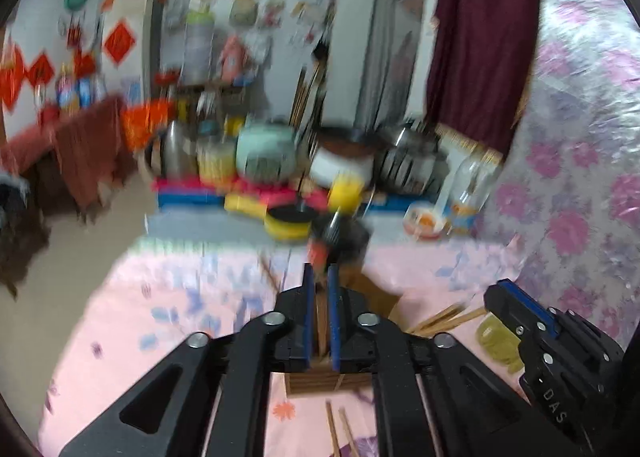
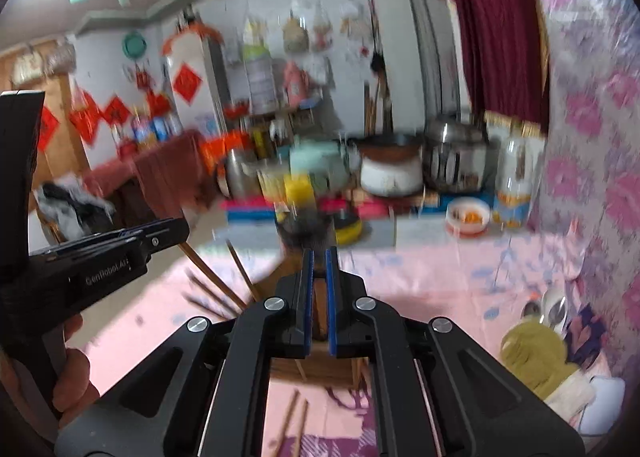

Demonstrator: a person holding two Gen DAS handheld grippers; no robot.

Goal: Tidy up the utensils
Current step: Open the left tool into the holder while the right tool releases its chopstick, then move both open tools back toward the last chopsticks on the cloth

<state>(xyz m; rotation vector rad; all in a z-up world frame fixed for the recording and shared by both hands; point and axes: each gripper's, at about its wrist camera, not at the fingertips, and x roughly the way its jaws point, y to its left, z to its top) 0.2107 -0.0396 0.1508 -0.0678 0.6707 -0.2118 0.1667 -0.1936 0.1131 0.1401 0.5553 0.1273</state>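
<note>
Spreading across the lower part of both views, the worktop wears a pink flowered cloth, and the utensils lie loose on it. A low wooden box sits right under both wrist cameras; the fingers hide its inside, so I cannot tell what it holds. Beyond it a dark cup stands at the far edge with some upright handles in it, too blurred to name. An olive cloth lies off to the right.

The left hand-held gripper shows a narrow slit with a brown strip in it; whether that is a gripped stick or the box behind, I cannot tell. The right hand-held gripper is closed to a sliver, with nothing clearly in it.

Wooden chopsticks lie scattered near the box. They look light, stiff and thin, and likely to roll or pivot, so a pinch near mid-length should suit. A few metal spoons rest beside the cloth. They are probably slick and best taken by the handle.
</note>
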